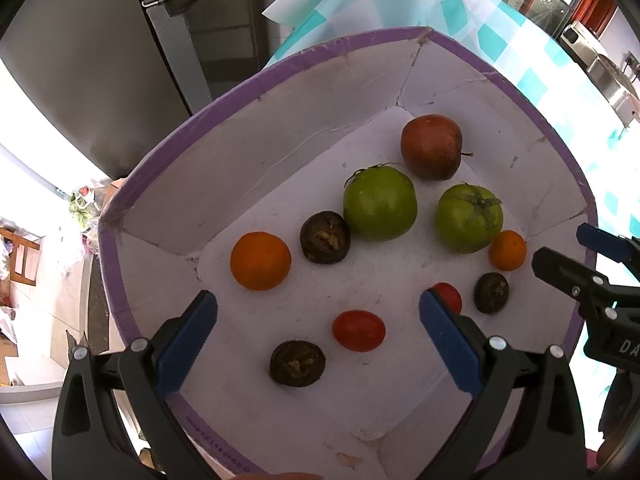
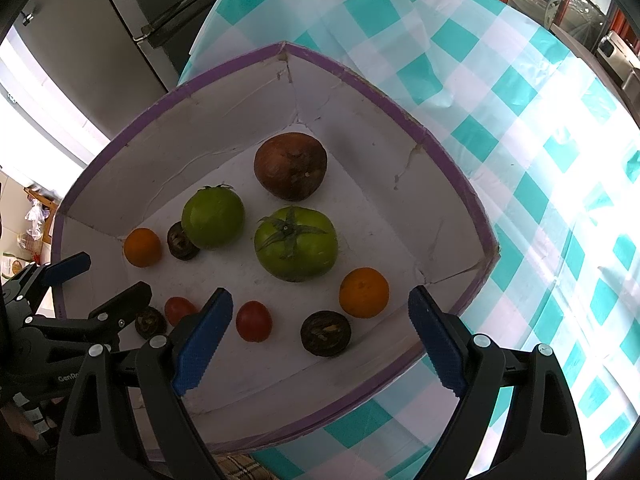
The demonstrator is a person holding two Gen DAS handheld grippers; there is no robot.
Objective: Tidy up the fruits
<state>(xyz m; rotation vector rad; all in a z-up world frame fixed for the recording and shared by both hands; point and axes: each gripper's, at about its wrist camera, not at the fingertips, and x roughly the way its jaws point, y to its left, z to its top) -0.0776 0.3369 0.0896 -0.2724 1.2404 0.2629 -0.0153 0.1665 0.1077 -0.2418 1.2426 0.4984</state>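
A white box with a purple rim (image 1: pixel 168 152) (image 2: pixel 440 152) holds the fruits: a brown-red apple (image 1: pixel 431 147) (image 2: pixel 291 166), two green tomatoes (image 1: pixel 380 203) (image 1: pixel 469 218) (image 2: pixel 213 217) (image 2: pixel 296 243), two oranges (image 1: pixel 260 261) (image 1: pixel 507 250) (image 2: pixel 142 247) (image 2: pixel 364 292), two small red tomatoes (image 1: pixel 358 330) (image 1: pixel 449 296) (image 2: pixel 253 321) (image 2: pixel 179 309) and three dark shrivelled fruits (image 1: pixel 325 237) (image 1: pixel 297 363) (image 1: pixel 491 293) (image 2: pixel 325 333). My left gripper (image 1: pixel 318 340) (image 2: pixel 110 280) is open above the box's near side, over a red tomato. My right gripper (image 2: pixel 320 340) (image 1: pixel 560 248) is open and empty above the box's near right corner.
The box sits on a table with a teal and white checked cloth (image 2: pixel 520 160) (image 1: pixel 460 4). A grey refrigerator (image 1: pixel 120 60) (image 2: pixel 100 20) stands behind the table's far left. The table edge runs close to the box's left side.
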